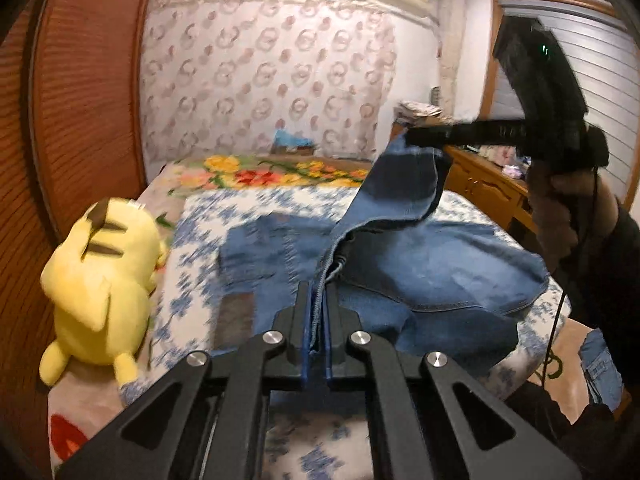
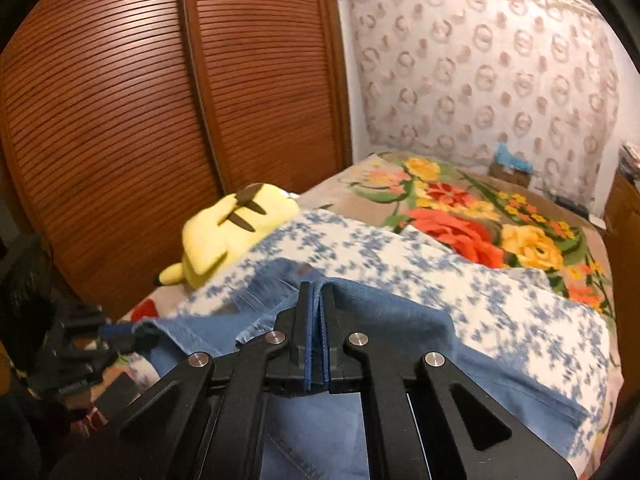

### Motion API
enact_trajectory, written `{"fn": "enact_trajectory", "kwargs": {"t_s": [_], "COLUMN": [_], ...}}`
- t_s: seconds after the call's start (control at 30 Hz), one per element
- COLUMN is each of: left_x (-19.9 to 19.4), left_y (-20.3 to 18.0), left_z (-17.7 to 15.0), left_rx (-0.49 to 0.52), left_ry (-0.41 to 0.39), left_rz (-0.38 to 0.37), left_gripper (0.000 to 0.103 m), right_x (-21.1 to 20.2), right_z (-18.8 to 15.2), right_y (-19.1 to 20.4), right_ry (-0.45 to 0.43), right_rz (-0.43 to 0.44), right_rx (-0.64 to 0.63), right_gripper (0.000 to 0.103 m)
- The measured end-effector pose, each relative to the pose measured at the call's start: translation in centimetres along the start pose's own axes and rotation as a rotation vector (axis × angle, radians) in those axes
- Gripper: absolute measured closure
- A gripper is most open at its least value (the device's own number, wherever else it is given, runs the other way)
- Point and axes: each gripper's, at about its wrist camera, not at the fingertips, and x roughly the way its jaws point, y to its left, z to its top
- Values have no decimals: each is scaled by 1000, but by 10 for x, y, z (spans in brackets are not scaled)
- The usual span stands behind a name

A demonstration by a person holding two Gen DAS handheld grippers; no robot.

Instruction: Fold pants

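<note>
- No text, label, brand, number or sign can be read in either view.
- Motion blur smears the finer surfaces.

Your pants [image 1: 420, 264] are mid-blue denim with lighter stitching along the seams; the sheet [image 2: 500, 304] under them is white, scattered with small blue flowers; the blanket [image 2: 460, 208] beyond it is tan, printed with large red, orange and yellow blooms on green leaves. The plush toy [image 1: 100, 280] at your left is bright yellow with dark brown stripes across its back; the slatted doors [image 2: 140, 120] behind it are reddish-brown wood. The wall covering [image 1: 260, 80] is pale cream with a repeating ring pattern in dusty pink. Your left gripper [image 1: 319, 292] is black, its fingers [image 1: 306, 332] lined with blue pads, with silver rivets; your right gripper [image 2: 318, 292] matches it.
</note>
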Motion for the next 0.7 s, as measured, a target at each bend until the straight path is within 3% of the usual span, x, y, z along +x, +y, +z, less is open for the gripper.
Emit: {"fn": "enact_trajectory", "kwargs": {"t_s": [0.37, 0.57, 0.7], "left_x": [28, 37, 35], "left_y": [24, 27, 30], "left_z": [-34, -42, -43], "left_rx": [-54, -41, -56], "left_ry": [98, 137, 141], "left_rz": [48, 90, 76], "left_gripper": [101, 98, 90], "right_x": [100, 146, 162], "right_z": [22, 22, 22], "right_y": [29, 25, 27], "right_ry": [80, 120, 141], "right_rz": [15, 8, 4], "right_rx": [15, 71, 78], "right_gripper": [103, 103, 103]}}
